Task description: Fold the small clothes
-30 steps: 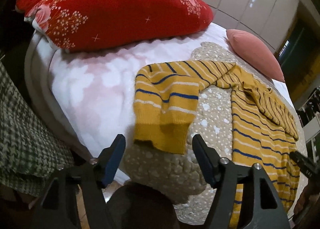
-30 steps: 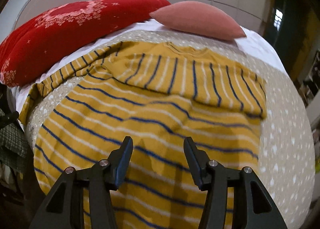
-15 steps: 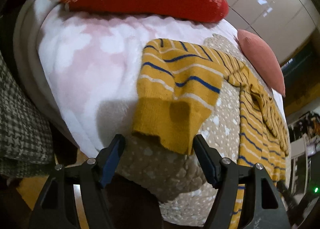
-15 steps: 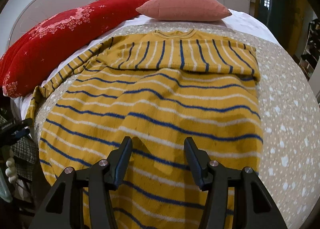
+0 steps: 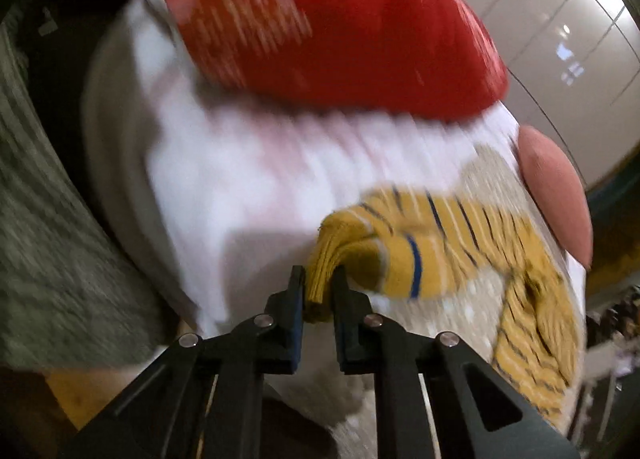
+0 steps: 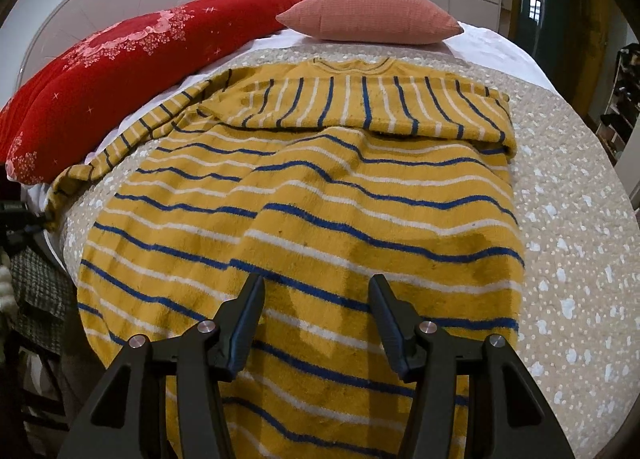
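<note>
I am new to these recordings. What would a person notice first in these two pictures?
First, the yellow sweater with blue and white stripes, spread across the dotted beige blanket on the bed. Next, the left gripper, whose jaws are shut on the sweater's sleeve cuff at the bed's edge, while the right gripper hovers open above the sweater's lower part. Behind lie a big red floral quilt and a pink pillow.

Bed (image 6: 568, 195) under my claws carries everything. Beige white-speckled quilt (image 6: 580, 259) covers the near part; white sheet (image 5: 248, 179) shows beyond it, toward the head. Directly on the quilt: yellow striped sweater (image 6: 320, 219), spread flat, one sleeve running onto the sheet. At the head: red floral pillow (image 6: 100, 75) and pink cushion (image 6: 368, 15), side by side.
</note>
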